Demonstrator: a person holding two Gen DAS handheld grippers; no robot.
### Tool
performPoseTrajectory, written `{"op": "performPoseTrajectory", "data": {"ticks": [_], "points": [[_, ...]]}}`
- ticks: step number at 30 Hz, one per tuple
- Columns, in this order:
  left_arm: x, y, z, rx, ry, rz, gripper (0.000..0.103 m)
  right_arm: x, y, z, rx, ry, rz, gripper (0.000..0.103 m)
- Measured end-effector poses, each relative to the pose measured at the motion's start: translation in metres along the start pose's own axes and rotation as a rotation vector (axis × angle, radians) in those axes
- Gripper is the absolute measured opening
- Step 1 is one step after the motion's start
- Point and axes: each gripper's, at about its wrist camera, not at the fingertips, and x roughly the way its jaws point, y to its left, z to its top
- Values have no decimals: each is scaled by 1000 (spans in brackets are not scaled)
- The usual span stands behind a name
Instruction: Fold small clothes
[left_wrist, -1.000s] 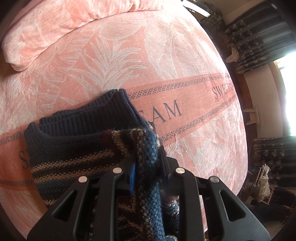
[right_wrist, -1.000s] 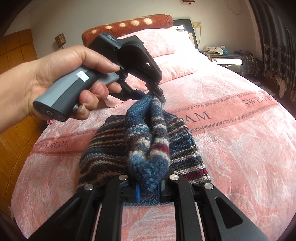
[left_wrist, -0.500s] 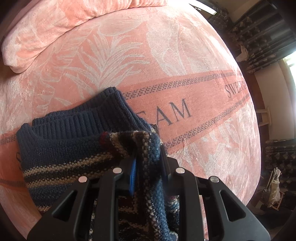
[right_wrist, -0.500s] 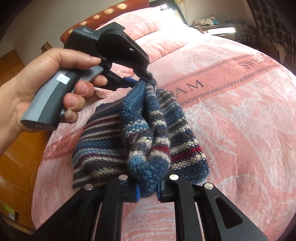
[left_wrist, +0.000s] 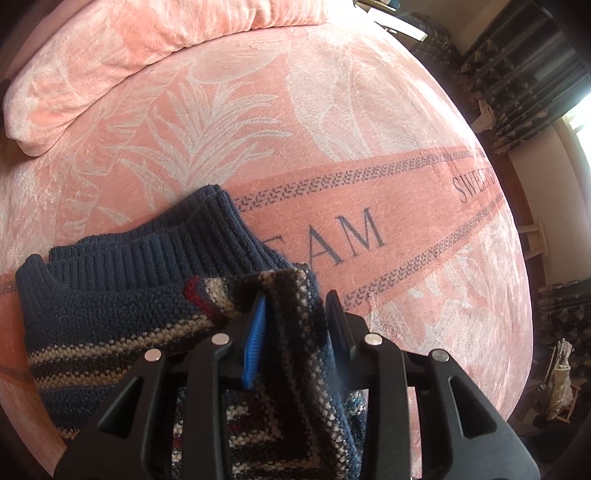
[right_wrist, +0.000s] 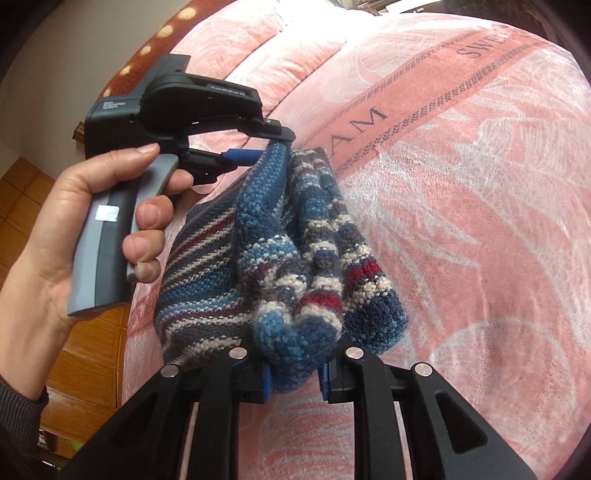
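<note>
Striped knit sweater (right_wrist: 280, 266), navy and blue with cream and red bands, sits low and centre in both views, on a pink bed cover (left_wrist: 332, 110) patterned with pale leaves. Part of the sweater lies flat on the bed; its dark ribbed collar (left_wrist: 155, 247) shows at middle left of the left wrist view, spread on the cover. A folded-over portion is lifted clear of the flat part and bunched between the two tools. Left tool (left_wrist: 293, 314), at the bottom of its own view, is clamped narrow on a fold of striped knit, with a blue pad showing on its left finger and cloth filling the gap. The same tool (right_wrist: 273, 147) appears at upper left of the right wrist view, held by a hand (right_wrist: 48, 258) wrapped around its grey grip, its tips pinching the top edge of the raised fold. Right tool (right_wrist: 295, 369), at bottom centre of its view, is closed narrow on a thick roll of blue knit, with blue pads on both sides pressing the wool. A printed band with dark lettering (left_wrist: 354, 236) crosses the cover to the right of the sweater. Pink pillows (left_wrist: 92, 66) lie at upper left of the left wrist view. Dark curtains (left_wrist: 517, 74) hang at upper right.
</note>
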Motion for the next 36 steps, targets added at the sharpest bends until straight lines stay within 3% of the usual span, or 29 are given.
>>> {"op": "performPoseTrajectory", "data": {"ticks": [3,6,9,12,15,17,19,22,26,29,31,33,36], "points": [[-21,2,0,13,-81,-24,59,0,-10,2,44,11,24,39],[-57,4,-5,81,-162,-54,61,0,-20,5,98,26,97,44],[-97,11,-22,173,-221,-60,69,0,-23,7,114,40,130,51],[-122,32,-54,209,-202,-112,73,2,-21,12,105,62,142,62],[-137,64,-95,184,-176,-197,72,-16,-19,19,82,7,133,63],[-141,87,-123,145,-167,-257,72,-29,-20,26,75,-8,173,63],[-139,109,-148,103,-153,-324,72,-34,-22,32,69,15,205,61],[-130,131,-174,44,-134,-404,72,-30,-9,45,-41,77,172,59],[-116,147,-185,-29,-130,-484,71,-13,15,56,-161,205,182,58],[-107,150,-183,-61,-138,-522,71,8,29,54,-236,302,51,55],[-105,150,-181,-73,-141,-550,71,18,33,49,-256,378,58,24],[-105,147,-174,-62,-150,-572,71,19,32,47,-284,385,9,12],[-104,144,-165,-48,-152,-590,71,14,16,52,-243,377,15,10]]}}
